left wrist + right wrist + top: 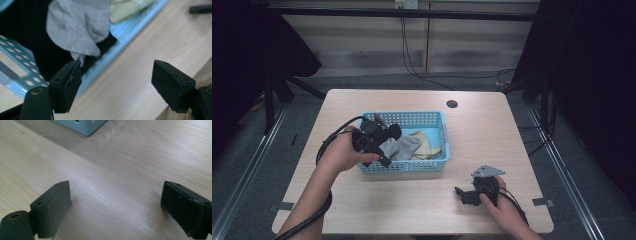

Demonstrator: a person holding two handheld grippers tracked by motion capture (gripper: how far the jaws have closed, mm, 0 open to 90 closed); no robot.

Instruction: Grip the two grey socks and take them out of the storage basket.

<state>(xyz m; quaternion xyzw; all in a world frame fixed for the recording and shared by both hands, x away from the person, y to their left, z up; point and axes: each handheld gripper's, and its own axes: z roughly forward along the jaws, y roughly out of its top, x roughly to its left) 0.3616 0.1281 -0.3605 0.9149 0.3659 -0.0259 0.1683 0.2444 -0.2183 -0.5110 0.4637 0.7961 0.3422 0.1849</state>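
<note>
- We see the left gripper [384,145] over the near-left part of the blue basket [432,165], its jaws spread wide with nothing between them.
- In the left gripper view, a grey sock [77,27] lies in the basket just beyond one jaw tip; we cannot tell whether it touches.
- A yellowish cloth [424,142] lies beside the sock.
- The right gripper [462,192] rests on the wooden table [492,130] near the front-right, jaws wide apart and holding nothing.
</note>
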